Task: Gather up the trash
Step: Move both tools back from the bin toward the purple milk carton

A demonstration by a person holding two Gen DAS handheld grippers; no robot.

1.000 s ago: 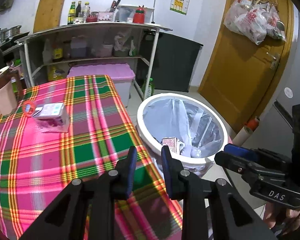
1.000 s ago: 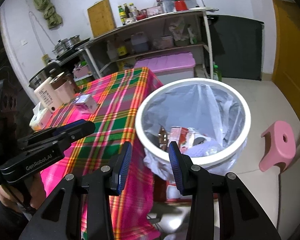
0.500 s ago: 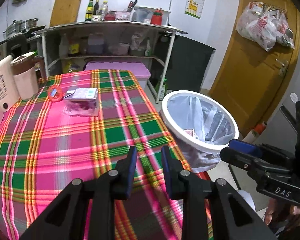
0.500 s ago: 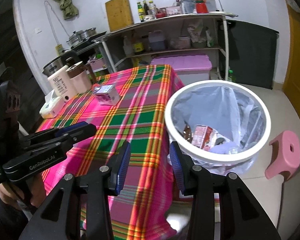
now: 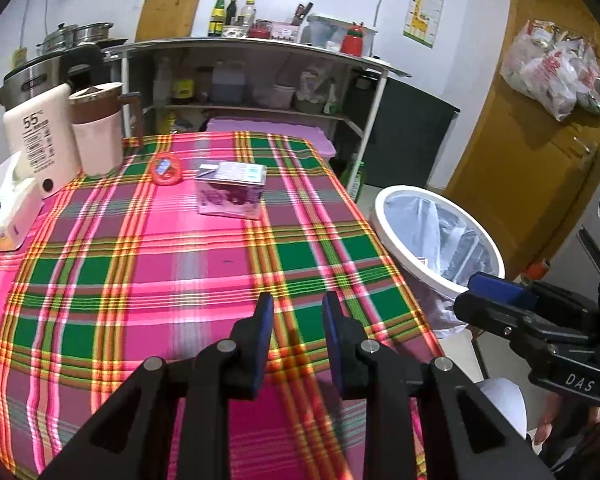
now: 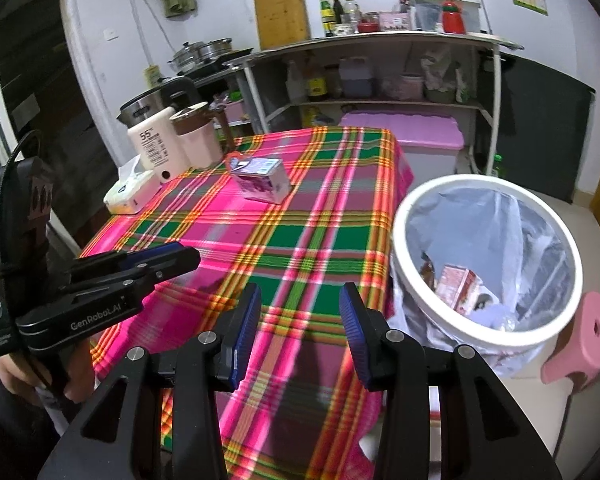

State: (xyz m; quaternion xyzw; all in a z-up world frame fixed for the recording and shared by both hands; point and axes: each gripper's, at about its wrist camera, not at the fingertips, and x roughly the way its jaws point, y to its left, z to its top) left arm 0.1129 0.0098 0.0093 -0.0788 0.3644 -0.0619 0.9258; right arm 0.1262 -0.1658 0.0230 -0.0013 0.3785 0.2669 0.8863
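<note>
A purple carton (image 5: 231,190) (image 6: 263,180) lies on the pink and green plaid tablecloth (image 5: 160,264), with a round red item (image 5: 165,168) beside it. The white bin (image 5: 410,190) (image 6: 480,179), lined with a clear bag, stands at the table's right edge and holds a red carton (image 6: 458,282) and other trash. My left gripper (image 5: 298,312) hovers open over the table's near part with nothing between its fingers. My right gripper (image 6: 300,300) hangs over the table's near right corner; its jaws are opening and hold nothing.
A tissue box (image 5: 4,216), a white kettle (image 5: 40,140) and a pitcher (image 5: 96,128) stand at the table's far left. Behind are a metal shelf rack (image 5: 260,44) and a purple-lidded box (image 6: 404,128). A pink stool (image 6: 584,340) stands right of the bin.
Both grippers have swung left from over the bin to over the table, so the bin now sits at the right of each view. The right jaws have widened a little.
</note>
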